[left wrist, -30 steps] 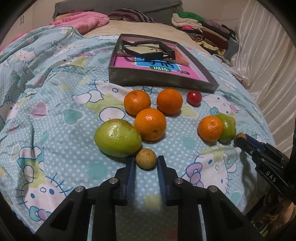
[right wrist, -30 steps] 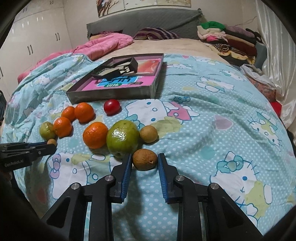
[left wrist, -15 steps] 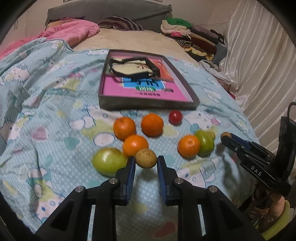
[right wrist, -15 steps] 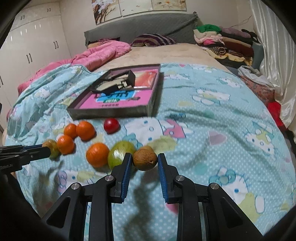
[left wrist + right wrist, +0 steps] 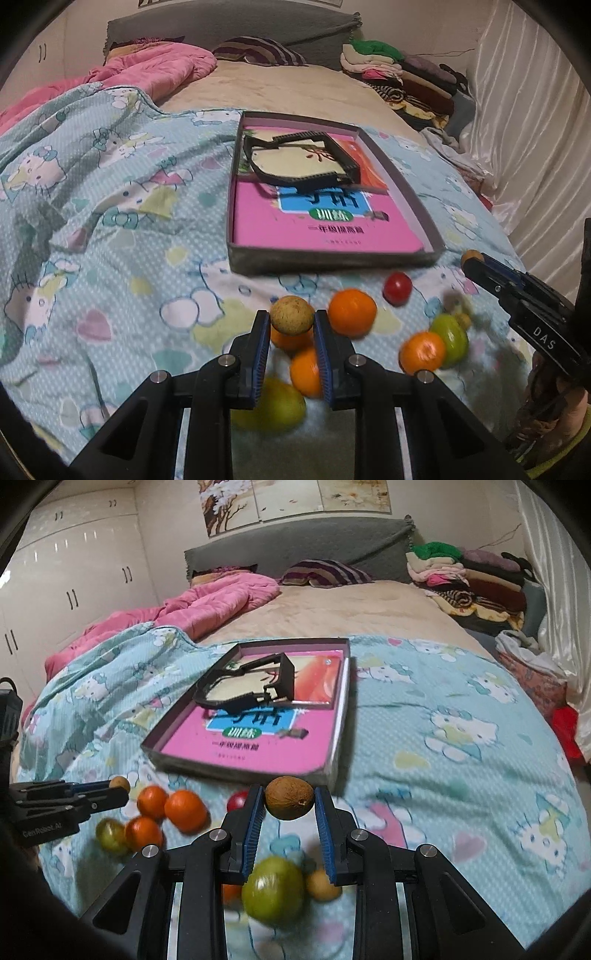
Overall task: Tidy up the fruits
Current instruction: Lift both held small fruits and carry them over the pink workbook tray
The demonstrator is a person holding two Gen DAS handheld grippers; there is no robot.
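My left gripper is shut on a small yellow-brown round fruit and holds it above the bedspread. My right gripper is shut on a brown kiwi, also lifted. Below lie several oranges, a red cherry tomato, a large green mango and a green fruit. In the right wrist view a green fruit and a small yellow fruit lie under the gripper. The grey box with a pink book lies just beyond the fruits.
The right gripper shows at the right of the left wrist view; the left gripper shows at the left of the right wrist view. A black frame lies in the box. Pink quilt and stacked clothes lie at the bed's far end.
Both grippers have lifted their fruits off the bedspread and moved forward toward the grey box. The fruits on the bed now lie lower in both views.
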